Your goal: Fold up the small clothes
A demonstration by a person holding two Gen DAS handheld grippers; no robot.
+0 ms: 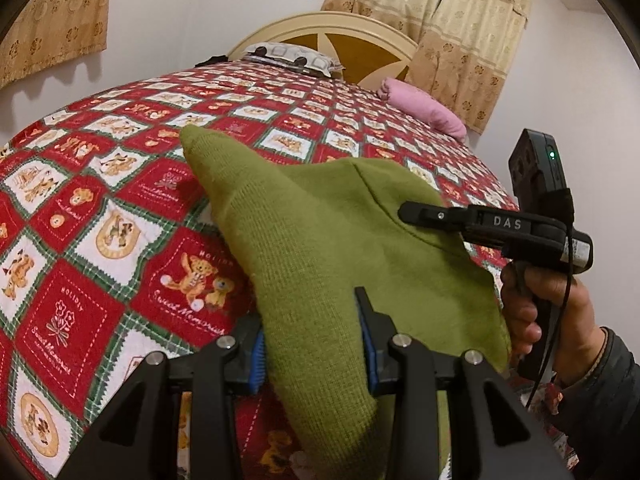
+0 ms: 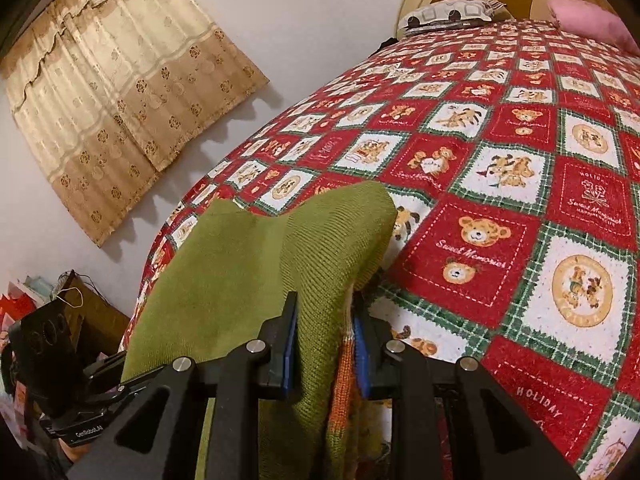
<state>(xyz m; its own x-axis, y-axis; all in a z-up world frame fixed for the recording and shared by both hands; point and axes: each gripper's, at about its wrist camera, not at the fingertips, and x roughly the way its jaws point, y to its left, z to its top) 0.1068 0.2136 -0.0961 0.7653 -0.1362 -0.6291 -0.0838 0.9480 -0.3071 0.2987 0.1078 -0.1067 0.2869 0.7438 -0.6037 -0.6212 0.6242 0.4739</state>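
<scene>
A small green knit garment (image 1: 320,232) hangs between both grippers, lifted above the patchwork bedspread (image 1: 120,184), with one pointed corner sticking up at the far left. My left gripper (image 1: 312,348) is shut on its near edge, blue pads pressing the cloth from both sides. The right gripper (image 1: 412,216), held by a hand (image 1: 536,312), pinches the garment's right side. In the right wrist view, my right gripper (image 2: 325,320) is shut on the green garment (image 2: 248,272), and an orange striped layer (image 2: 344,384) shows inside the fold by the right pad.
The bed's red, white and green bear quilt (image 2: 500,184) stretches ahead to a cream headboard (image 1: 336,32). A patterned pillow (image 1: 292,56) and a pink pillow (image 1: 424,108) lie at its head. Curtains (image 2: 120,92) hang on the wall; boxes and clutter (image 2: 60,304) sit on the floor beside the bed.
</scene>
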